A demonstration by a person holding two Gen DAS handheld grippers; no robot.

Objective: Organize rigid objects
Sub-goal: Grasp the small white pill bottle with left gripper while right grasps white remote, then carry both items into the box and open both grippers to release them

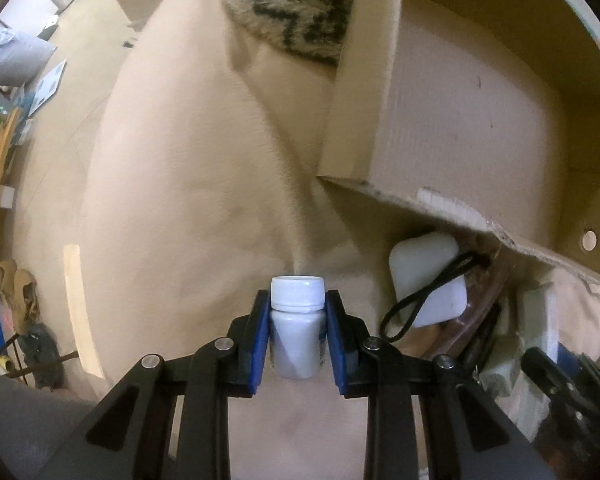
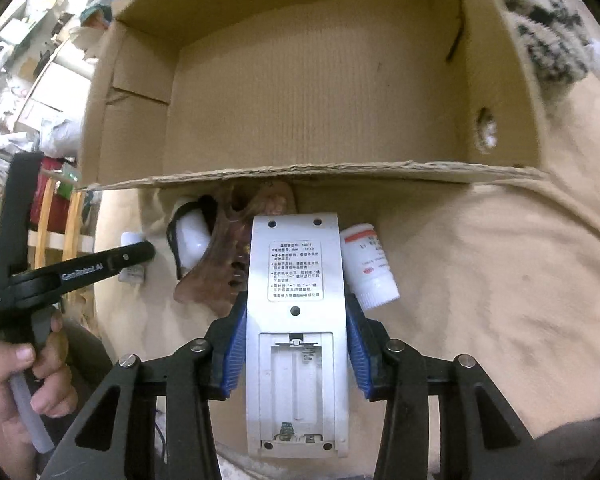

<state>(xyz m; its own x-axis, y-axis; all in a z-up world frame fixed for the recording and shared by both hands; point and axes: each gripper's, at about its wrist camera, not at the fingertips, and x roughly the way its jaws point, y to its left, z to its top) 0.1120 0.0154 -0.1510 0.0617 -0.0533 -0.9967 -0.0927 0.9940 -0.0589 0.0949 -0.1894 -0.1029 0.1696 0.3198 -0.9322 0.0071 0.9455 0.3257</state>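
I have both grippers loaded, so I judge this the carry step. My left gripper (image 1: 298,336) clamps a white bottle (image 1: 297,332) upright above the beige cloth (image 1: 180,200). My right gripper (image 2: 296,344) grips a remote (image 2: 296,320), battery bay up and open, pointing at the cardboard box (image 2: 312,100). Next, I'd lift each over the box's near wall and release inside.

Beige sheet (image 1: 188,168) over surface; cluttered wooden shelving (image 2: 56,216) at left, dim indoor light.
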